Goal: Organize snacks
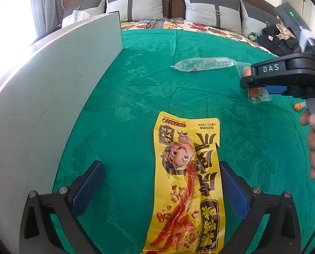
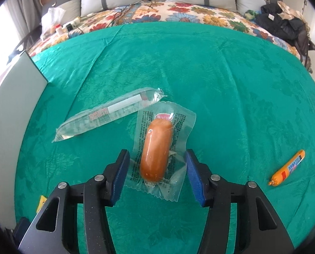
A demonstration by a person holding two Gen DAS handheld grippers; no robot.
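Green patterned cloth [image 2: 221,84] covers the table, snacks scattered on it. Left gripper [image 1: 161,192] has its jaws spread wide, straddling a yellow snack packet [image 1: 187,182] that lies flat between them, not pinched. Right gripper [image 2: 156,173] is open too, pads either side of a vacuum-packed sausage [image 2: 156,148]. A clear long packet [image 2: 106,114] sits at its 10 o'clock, a small orange sausage stick [image 2: 287,168] at 3 o'clock. White board [image 1: 41,105] stands along the left edge.
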